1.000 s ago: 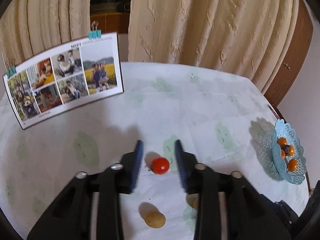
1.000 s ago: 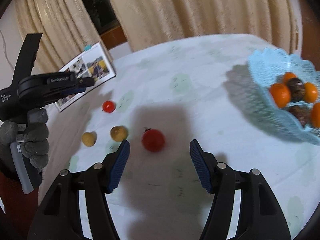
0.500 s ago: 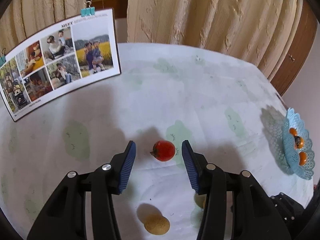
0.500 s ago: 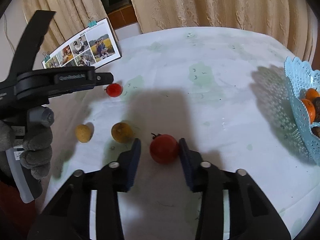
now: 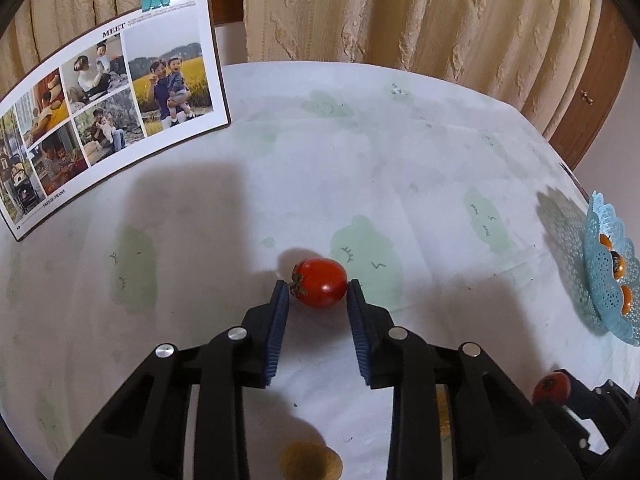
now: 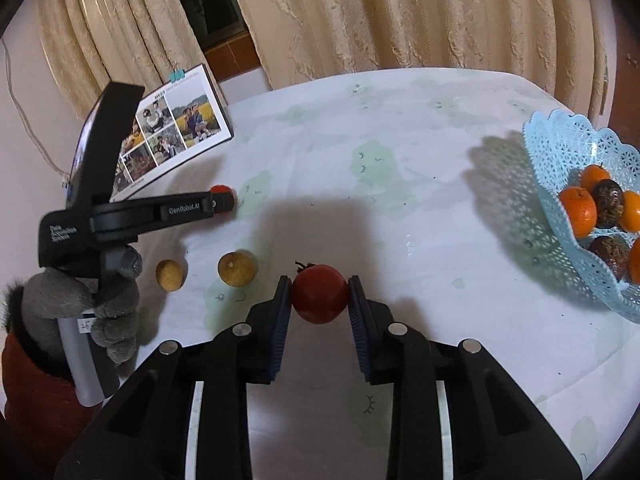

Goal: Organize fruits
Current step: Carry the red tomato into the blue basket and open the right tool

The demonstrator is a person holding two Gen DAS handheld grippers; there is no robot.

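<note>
Left gripper (image 5: 319, 294) apparently clamping small tomato (image 5: 320, 282), right gripper (image 6: 319, 292) clamping larger tomato (image 6: 319, 293), basket (image 6: 560, 152) at table edge

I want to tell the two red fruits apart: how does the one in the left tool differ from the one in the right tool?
The left tool's small tomato is bright red and oval; the right tool's large tomato is darker and rounder. The small one lies near the photo card; the large one is nearer the blue basket. Both have stems pointing left and sit between blue pads.

cream curtains (image 5: 400, 12), white tablecloth (image 5: 360, 152)
</note>
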